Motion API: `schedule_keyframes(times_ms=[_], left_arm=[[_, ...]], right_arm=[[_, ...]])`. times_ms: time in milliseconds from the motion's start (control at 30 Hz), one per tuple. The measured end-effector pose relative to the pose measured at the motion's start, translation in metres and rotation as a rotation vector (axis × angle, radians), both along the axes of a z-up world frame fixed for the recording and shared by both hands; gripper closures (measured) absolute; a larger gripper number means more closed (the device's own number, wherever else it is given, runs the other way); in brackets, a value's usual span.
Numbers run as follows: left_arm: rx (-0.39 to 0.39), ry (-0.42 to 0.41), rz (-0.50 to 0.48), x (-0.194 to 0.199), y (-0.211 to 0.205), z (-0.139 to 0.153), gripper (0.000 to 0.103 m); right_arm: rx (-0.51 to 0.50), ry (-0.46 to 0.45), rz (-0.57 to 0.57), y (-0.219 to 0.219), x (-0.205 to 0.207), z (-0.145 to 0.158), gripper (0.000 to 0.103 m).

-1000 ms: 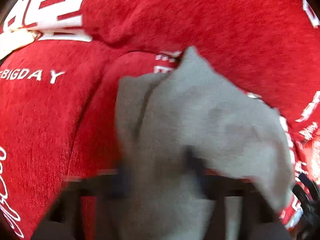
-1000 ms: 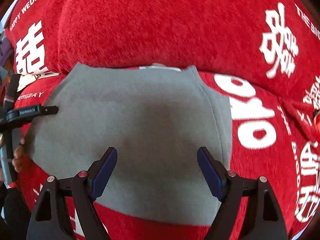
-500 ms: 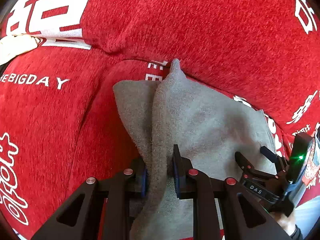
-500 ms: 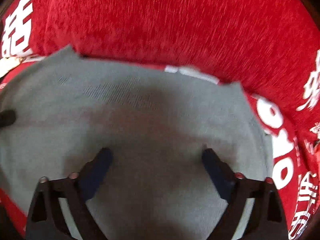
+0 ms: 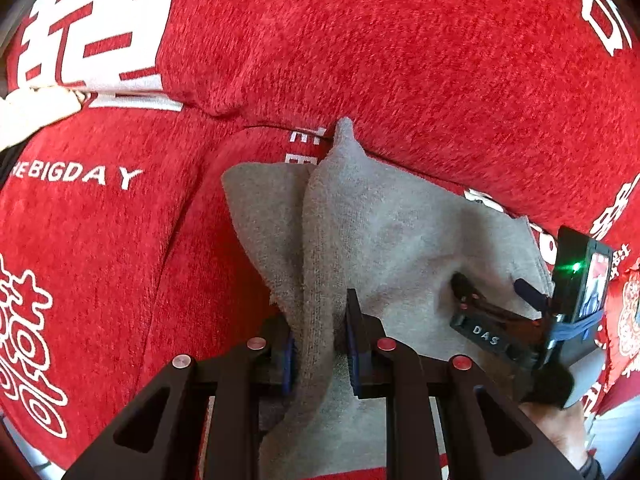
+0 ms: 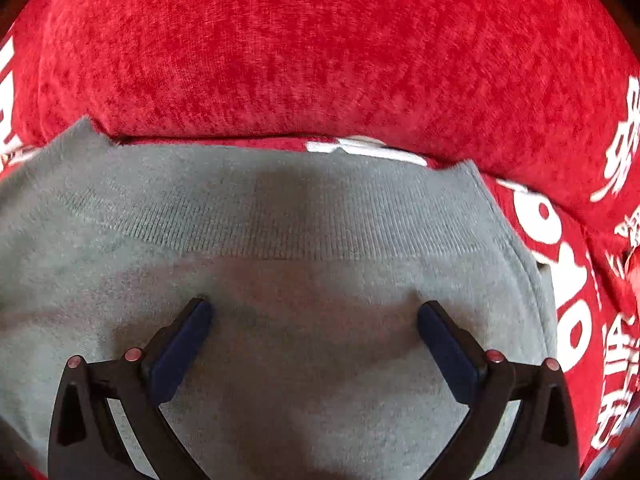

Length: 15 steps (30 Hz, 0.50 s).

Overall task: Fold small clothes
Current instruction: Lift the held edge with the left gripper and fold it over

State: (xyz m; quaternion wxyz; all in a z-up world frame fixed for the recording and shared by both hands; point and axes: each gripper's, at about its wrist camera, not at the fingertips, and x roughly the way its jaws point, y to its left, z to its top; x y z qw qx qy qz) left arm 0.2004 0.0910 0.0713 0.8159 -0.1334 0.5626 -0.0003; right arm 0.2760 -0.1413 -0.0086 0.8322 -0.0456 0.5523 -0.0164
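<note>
White print on the red plush cover (image 5: 400,60) reads "EBIGDAY", next to large white characters. The grey garment (image 5: 400,240) lies on this cover, at the seam below a red cushion. It is soft knit, with a ribbed band seen only in the right wrist view. The left hand-held gripper (image 5: 320,344) is clamped on a raised fold of the garment. The right hand-held gripper (image 6: 314,320) stands wide open, its blue pads (image 6: 180,344) against the flat fabric. Only the left wrist view shows its "DAS" label and green light.
</note>
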Motion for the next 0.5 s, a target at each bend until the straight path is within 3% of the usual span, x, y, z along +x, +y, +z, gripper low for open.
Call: schedule_keyframes(times_ms=[167, 233, 267, 300, 367, 433, 500], left_arm=[[0.047, 0.011, -0.007, 0.001, -0.011, 0.003, 0.082], [0.065, 0.028, -0.003, 0.003, -0.017, 0.002, 0.082], [0.074, 0.034, -0.002, 0.004, -0.02, 0.003, 0.082], [0.086, 0.039, -0.003, 0.004, -0.023, 0.005, 0.082], [0.099, 0.04, -0.008, 0.005, -0.029, 0.011, 0.082], [0.106, 0.049, -0.008, 0.005, -0.036, 0.019, 0.082], [0.109, 0.051, -0.01, 0.006, -0.047, 0.032, 0.083]], right_arm=[[0.097, -0.026, -0.081, -0.029, -0.03, 0.018, 0.0], [0.03, -0.015, -0.047, -0.019, -0.041, 0.002, 0.0], [-0.027, -0.084, 0.005, -0.011, -0.047, 0.004, 0.0], [-0.059, -0.083, 0.034, -0.007, -0.048, 0.006, 0.0], [-0.018, -0.056, 0.019, -0.016, -0.049, 0.015, 0.0], [0.052, -0.1, 0.002, -0.038, -0.062, 0.033, 0.0], [0.046, -0.13, -0.002, -0.06, -0.077, 0.044, 0.0]])
